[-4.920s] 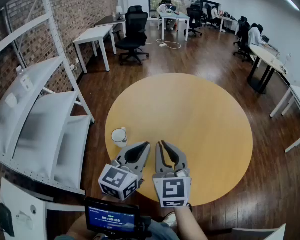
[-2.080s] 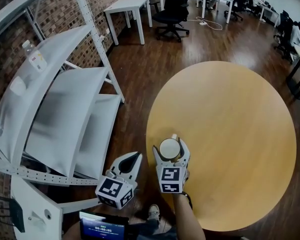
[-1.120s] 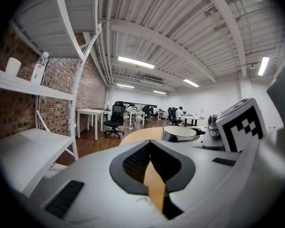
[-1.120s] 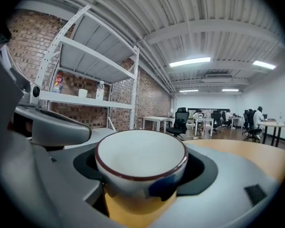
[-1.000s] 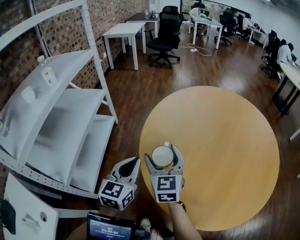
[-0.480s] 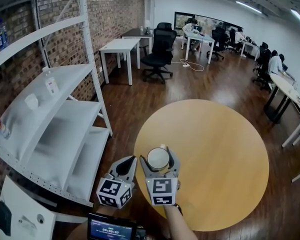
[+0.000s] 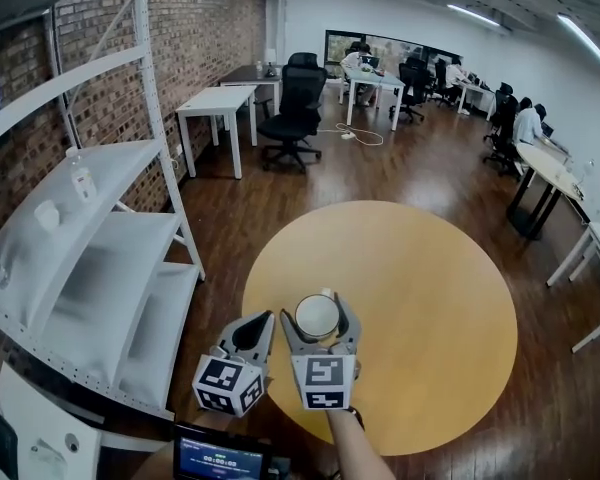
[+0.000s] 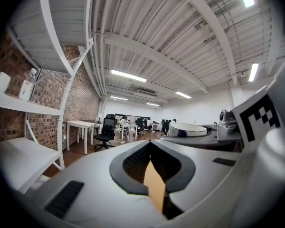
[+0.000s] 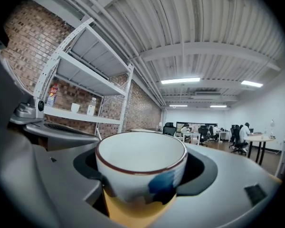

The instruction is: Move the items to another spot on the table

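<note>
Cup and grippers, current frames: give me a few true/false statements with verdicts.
1. The right gripper has the cup clamped between its jaws. True.
2. The left gripper is closed on a bottle. False: its jaws are together with nothing between them.
3. The cup is full of dark liquid. False: its white inside is empty.
4. The table has a round, wood-coloured top. True.
</note>
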### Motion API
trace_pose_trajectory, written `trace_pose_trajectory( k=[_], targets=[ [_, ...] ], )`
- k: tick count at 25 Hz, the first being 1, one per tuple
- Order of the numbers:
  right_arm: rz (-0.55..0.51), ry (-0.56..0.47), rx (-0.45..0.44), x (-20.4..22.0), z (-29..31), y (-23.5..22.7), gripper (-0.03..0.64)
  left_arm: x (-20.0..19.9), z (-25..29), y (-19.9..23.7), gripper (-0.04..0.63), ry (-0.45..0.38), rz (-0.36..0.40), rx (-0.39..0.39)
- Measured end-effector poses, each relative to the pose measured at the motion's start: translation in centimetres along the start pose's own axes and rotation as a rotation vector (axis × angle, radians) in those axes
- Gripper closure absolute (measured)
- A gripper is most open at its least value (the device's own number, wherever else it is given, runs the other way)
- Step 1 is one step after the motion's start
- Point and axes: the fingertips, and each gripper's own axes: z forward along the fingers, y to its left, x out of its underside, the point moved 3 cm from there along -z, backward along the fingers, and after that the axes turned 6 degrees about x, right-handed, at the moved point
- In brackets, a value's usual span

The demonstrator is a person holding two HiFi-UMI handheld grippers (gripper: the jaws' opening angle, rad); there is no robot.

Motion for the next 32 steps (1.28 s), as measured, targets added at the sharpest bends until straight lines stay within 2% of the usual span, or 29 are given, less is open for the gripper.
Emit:
trace_pose_trajectory(
  k=[32],
  targets=[
    [-0.004,0.055,0.304,4.0,-16.4,-26.4,0.215,1.3,13.7,-27.8,0.594,0.015,-0.001,0.335]
  ],
)
